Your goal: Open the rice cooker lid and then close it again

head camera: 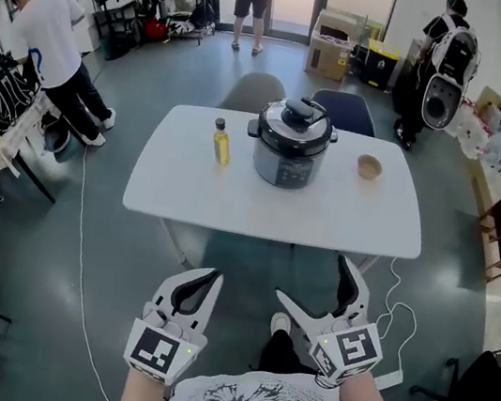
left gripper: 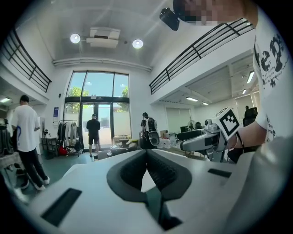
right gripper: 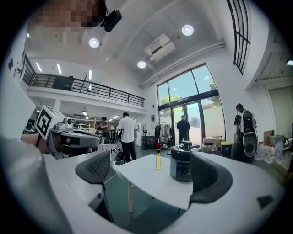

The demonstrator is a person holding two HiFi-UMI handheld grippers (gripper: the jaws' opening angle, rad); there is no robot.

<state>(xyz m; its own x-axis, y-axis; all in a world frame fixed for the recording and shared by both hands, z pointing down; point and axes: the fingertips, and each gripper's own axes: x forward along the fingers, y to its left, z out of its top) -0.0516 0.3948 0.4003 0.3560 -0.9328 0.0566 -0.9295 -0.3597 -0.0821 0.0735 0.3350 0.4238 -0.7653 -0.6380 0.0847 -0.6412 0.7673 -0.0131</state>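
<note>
The dark grey rice cooker (head camera: 291,143) stands with its lid down at the middle of the white table (head camera: 230,206); in the right gripper view the rice cooker (right gripper: 182,164) shows between my jaws, far off. Both grippers hang well short of the table's near edge, close to my body. My left gripper (head camera: 202,279) is shut with nothing in it; its dark pads meet in the left gripper view (left gripper: 146,153). My right gripper (head camera: 319,288) stands wide open and empty, pads far apart in its own view (right gripper: 151,176).
A yellow oil bottle (head camera: 221,142) stands left of the cooker and a small tan bowl (head camera: 369,167) to its right. Two chairs (head camera: 254,91) sit behind the table. Several people stand around the room, with racks, boxes and bags along the walls.
</note>
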